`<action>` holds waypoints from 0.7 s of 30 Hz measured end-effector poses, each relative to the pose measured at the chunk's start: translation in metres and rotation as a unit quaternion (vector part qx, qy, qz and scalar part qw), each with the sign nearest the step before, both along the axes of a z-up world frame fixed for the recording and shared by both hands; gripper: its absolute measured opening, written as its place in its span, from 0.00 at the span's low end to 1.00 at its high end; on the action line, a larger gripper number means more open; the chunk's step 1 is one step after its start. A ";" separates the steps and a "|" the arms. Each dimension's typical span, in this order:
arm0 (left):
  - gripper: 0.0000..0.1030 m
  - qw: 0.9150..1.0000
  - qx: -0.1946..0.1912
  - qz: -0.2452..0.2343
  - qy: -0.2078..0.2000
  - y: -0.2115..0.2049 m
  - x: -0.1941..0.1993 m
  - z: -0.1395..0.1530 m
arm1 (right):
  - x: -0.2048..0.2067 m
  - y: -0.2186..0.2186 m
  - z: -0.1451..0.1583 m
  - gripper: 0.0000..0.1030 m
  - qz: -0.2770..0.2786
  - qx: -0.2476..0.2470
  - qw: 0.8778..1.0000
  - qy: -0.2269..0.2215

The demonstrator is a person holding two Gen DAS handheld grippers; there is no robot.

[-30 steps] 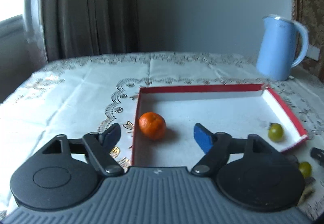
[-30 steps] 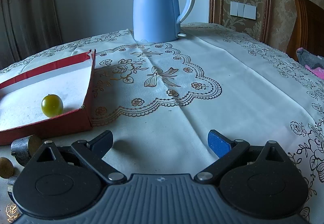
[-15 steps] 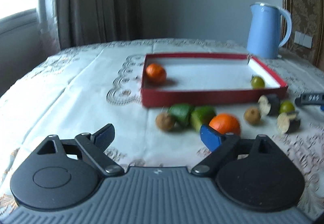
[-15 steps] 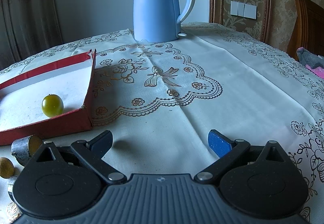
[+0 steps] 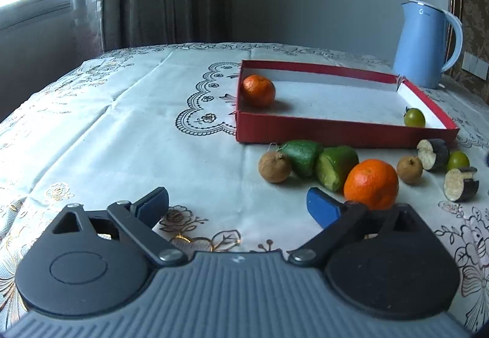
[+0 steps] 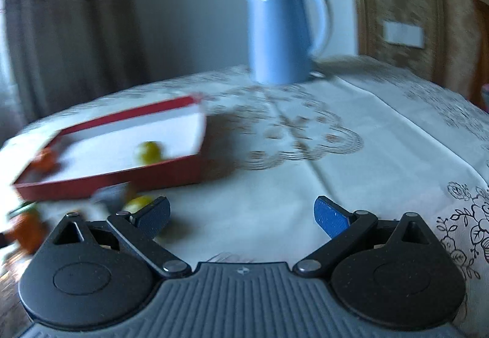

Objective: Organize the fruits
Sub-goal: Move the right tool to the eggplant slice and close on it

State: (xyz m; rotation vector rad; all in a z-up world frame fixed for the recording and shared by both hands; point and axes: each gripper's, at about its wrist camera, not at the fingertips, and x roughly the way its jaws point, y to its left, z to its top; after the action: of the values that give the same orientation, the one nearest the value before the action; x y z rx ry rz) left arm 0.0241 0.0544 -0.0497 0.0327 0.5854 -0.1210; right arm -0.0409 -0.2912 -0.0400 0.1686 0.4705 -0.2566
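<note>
A red box with a white floor [image 5: 336, 134] holds a tangerine [image 5: 258, 90] at its left end and a small green fruit [image 5: 414, 117] at its right. In front of it on the cloth lie a second tangerine [image 5: 371, 183], two green avocado pieces [image 5: 318, 162], two brown longans [image 5: 274, 166], a green fruit [image 5: 458, 160] and two dark cut pieces [image 5: 433, 153]. My left gripper [image 5: 238, 205] hovers low before them, jaws still opening, nothing between them. My right gripper [image 6: 241, 214] is open and empty; its blurred view shows the box [image 6: 122, 176] and a green fruit [image 6: 139, 203] by its left finger.
A light blue kettle [image 5: 424, 44] stands behind the box at the back right. The table wears a white embroidered cloth [image 5: 107, 136] with bare room to the left. Curtains and a window lie behind; a chair back stands at the far right.
My left gripper drew back from over the box and sank, so the fruits in front of it came into view, and its jaws widened. My right gripper swung left; its view now blurs.
</note>
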 end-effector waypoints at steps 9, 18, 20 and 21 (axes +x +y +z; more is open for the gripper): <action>0.99 1.000 0.019 0.001 0.000 -0.005 -0.002 -0.002 | -0.010 0.060 -0.002 0.98 0.065 -0.056 0.996 0.015; 1.00 1.000 0.014 -0.001 0.007 -0.002 0.000 -0.003 | 0.004 0.084 -0.009 0.61 0.103 -0.045 0.993 0.030; 1.00 1.000 0.013 -0.002 0.007 -0.001 0.000 -0.003 | 0.007 0.088 -0.010 0.54 0.103 -0.044 0.993 0.033; 1.00 1.000 0.011 -0.002 0.007 -0.001 0.001 -0.003 | 0.008 0.090 -0.011 0.52 0.103 -0.047 0.993 0.033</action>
State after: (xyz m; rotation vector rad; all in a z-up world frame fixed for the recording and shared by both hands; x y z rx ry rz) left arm 0.0248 0.0536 -0.0525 0.0554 0.6013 -0.1191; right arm -0.0331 -0.2012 -0.0506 0.0190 0.5370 -0.0813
